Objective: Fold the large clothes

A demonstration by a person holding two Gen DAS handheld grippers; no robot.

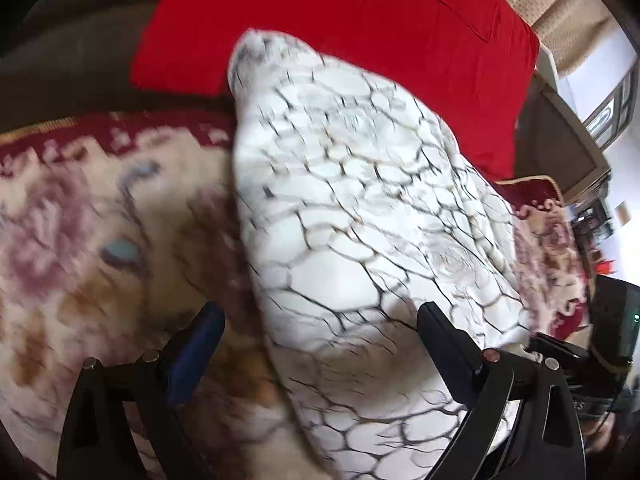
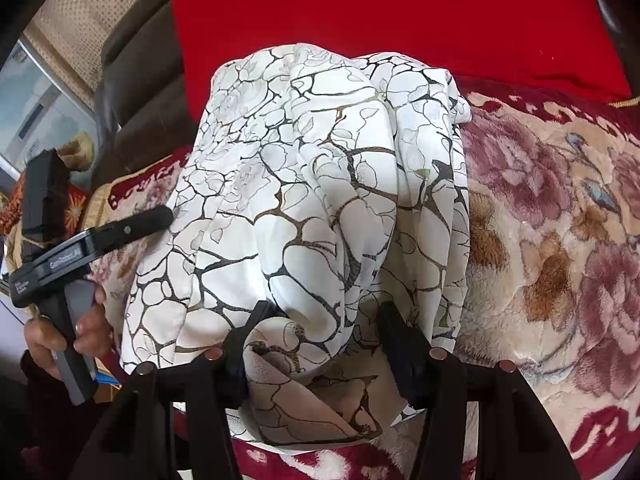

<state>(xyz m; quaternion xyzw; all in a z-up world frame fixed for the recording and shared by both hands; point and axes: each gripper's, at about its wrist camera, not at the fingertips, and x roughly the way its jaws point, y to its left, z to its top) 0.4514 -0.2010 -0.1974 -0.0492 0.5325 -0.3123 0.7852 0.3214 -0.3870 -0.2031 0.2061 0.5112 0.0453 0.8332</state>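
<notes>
A white garment with a black crackle print [image 1: 360, 208] lies bunched on a floral blanket. It also shows in the right wrist view [image 2: 304, 184], folded over in loose pleats. My left gripper [image 1: 320, 320] is open, its jaws wide apart over the garment's near edge, the cloth between them but not pinched. My right gripper [image 2: 324, 320] is open too, its fingers standing either side of a bunched fold of the garment. The left gripper [image 2: 160, 216] shows in the right wrist view at the garment's left edge, held by a hand.
A floral red and beige blanket [image 2: 560, 220] covers the surface. A red cushion [image 2: 380, 12] lies behind the garment, also in the left wrist view [image 1: 360, 8]. A brown sofa back [image 2: 136, 92] stands at the left.
</notes>
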